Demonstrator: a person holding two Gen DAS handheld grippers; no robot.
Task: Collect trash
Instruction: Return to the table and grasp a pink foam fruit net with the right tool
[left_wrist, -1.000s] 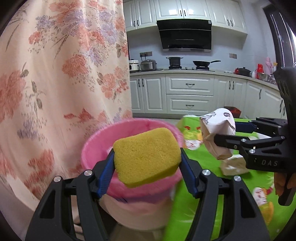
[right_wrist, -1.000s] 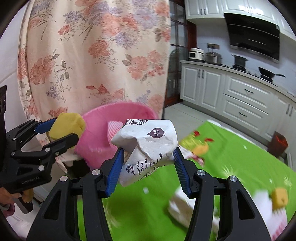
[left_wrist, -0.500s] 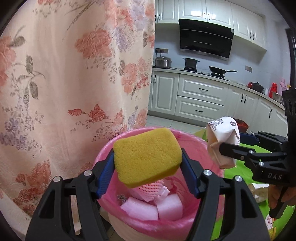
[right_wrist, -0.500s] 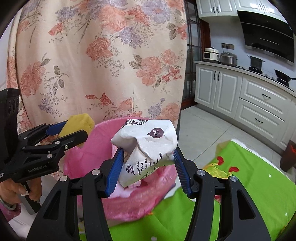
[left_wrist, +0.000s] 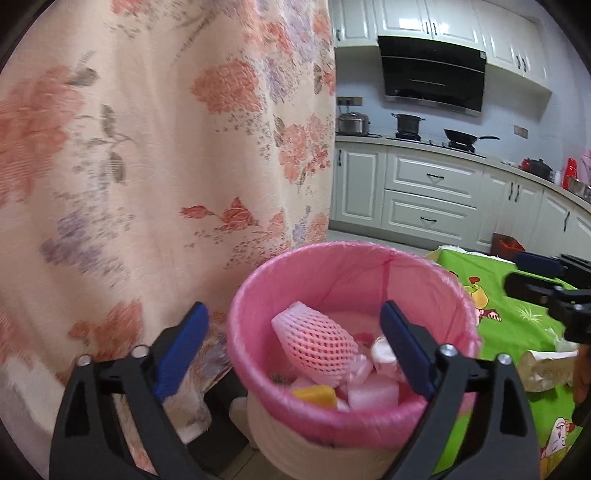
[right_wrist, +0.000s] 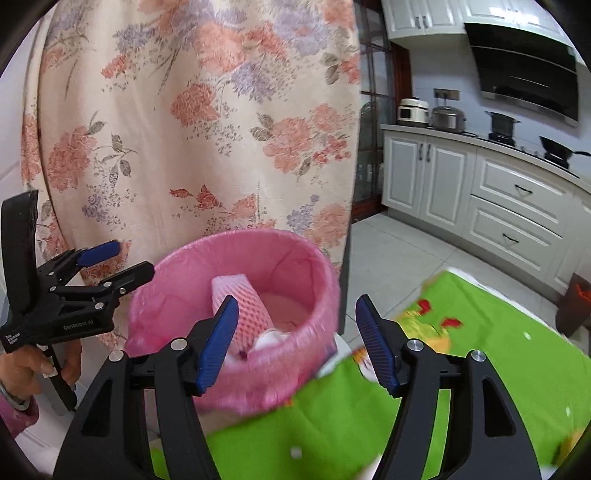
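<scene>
Now both tongs, left tongs (left_wrist: 293, 339) and right tongs (right_wrist: 295, 339), have just been opening, empty, over the pink bin (left_wrist: 332, 273); yellow sponge (left_wrist: 316, 394) lies inside.

A yellow sponge (left_wrist: 316, 394) lies among pink foam netting (left_wrist: 317, 343) inside the pink-lined bin (left_wrist: 258, 291).

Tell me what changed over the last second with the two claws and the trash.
Both claws have just been opening and let go. The left claw dropped the yellow sponge into the pink-lined bin, and nothing is between its fingers now. The right claw released the crumpled paper cup, which is not clearly visible now. Both had moved from the green tablecloth over the bin. The floral curtain stayed as it was.
</scene>
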